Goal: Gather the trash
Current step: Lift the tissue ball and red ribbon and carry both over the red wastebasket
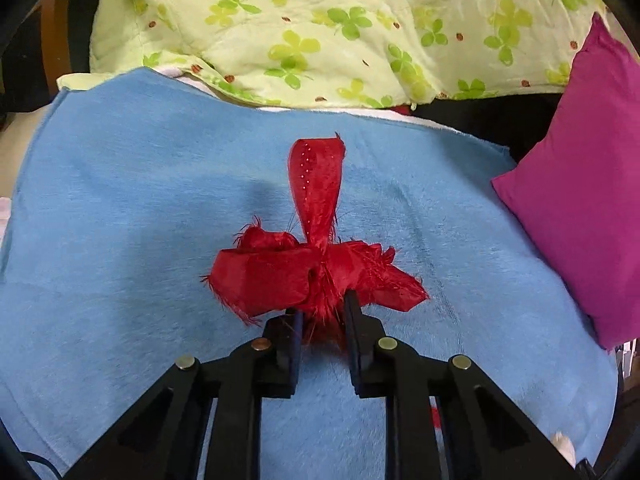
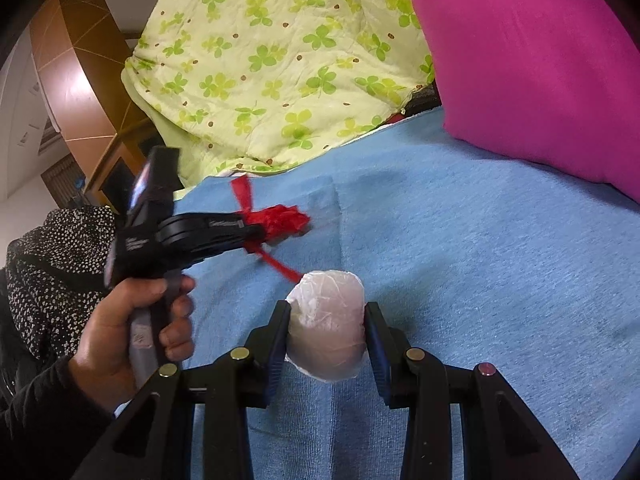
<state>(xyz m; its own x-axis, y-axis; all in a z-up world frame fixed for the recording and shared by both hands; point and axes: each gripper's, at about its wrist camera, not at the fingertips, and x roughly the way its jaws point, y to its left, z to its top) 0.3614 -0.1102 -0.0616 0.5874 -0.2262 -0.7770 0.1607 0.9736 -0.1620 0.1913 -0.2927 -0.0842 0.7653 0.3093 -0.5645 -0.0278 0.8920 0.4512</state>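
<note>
Left tongs (image 1: 322,312) clenched on frayed red ribbon bow (image 1: 316,268), resting on blue blanket (image 1: 120,220). Right tongs (image 2: 327,330) clenched on white plastic wad (image 2: 326,328). Risks judged: loose threads pinched only, bow slipped on lift; blanket nap snagged; wad squeezed out.

Nothing legible anywhere. Only small pale lettering printed along the side of the left gripper (image 2: 262,236), seen from the right wrist view: one short line on the arm just behind the red ribbon (image 2: 286,218), another on the body farther back from the ribbon, above the hand (image 2: 120,332). Both too small and blurred to make out. No print on the ribbon itself in either view.
</note>
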